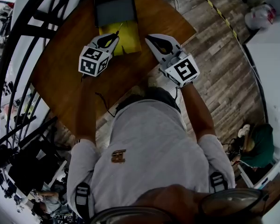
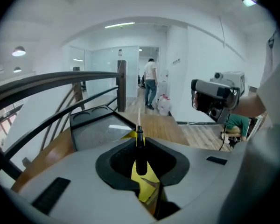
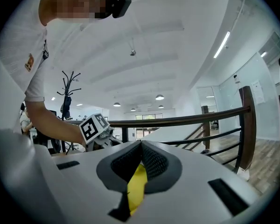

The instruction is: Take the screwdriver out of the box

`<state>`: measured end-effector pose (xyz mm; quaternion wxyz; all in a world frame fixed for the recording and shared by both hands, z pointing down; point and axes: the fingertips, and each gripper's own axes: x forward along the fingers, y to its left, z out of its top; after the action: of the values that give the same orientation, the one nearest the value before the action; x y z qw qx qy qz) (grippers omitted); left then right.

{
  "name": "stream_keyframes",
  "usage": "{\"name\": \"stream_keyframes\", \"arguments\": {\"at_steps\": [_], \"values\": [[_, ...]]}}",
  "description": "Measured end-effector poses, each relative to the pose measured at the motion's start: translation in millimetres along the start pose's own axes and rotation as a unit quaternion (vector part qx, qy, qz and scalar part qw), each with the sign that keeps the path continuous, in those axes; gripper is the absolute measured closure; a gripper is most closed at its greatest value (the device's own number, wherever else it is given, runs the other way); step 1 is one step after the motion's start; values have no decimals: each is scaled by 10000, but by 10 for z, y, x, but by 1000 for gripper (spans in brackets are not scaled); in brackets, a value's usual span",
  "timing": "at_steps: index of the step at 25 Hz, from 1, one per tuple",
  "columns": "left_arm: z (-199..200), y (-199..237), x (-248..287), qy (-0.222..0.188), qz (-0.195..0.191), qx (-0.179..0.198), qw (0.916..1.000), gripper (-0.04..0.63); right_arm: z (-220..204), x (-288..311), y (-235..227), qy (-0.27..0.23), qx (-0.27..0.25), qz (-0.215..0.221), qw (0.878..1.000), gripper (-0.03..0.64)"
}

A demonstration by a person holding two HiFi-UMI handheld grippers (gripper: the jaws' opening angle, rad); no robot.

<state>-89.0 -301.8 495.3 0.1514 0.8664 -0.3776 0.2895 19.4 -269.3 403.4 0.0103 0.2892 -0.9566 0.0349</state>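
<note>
A small screwdriver with a black handle and a thin shaft stands between the jaws of my left gripper, shaft pointing away. In the head view the left gripper hangs over the open box, whose inside is yellow and whose dark lid is folded back. The lid lies just beyond the jaws. My right gripper hovers beside the box's right edge. Its tips meet, and a yellow strip shows through the slot behind them.
The box sits at the far end of a brown wooden table with a black railing along its left side. A thin cable lies near the front edge. A person stands far down the corridor.
</note>
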Motion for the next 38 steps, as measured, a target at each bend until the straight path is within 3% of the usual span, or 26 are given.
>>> {"name": "stream_keyframes", "arguments": {"at_steps": [8, 18, 28, 38], "values": [[281, -159, -577, -1256, 137, -150, 9919, 522, 193, 145, 347, -102, -173, 168, 9997, 584], [675, -487, -1130, -2751, 207, 61, 9612, 522, 424, 202, 662, -356, -149, 258, 9989, 584], [840, -781, -1580, -3586, 444, 344, 9318, 522, 583, 111, 963, -611, -142, 277, 9976, 584], [787, -833, -1629, -3859, 447, 304, 9209, 522, 592, 69, 995, -721, -15, 217, 9972, 584]]}}
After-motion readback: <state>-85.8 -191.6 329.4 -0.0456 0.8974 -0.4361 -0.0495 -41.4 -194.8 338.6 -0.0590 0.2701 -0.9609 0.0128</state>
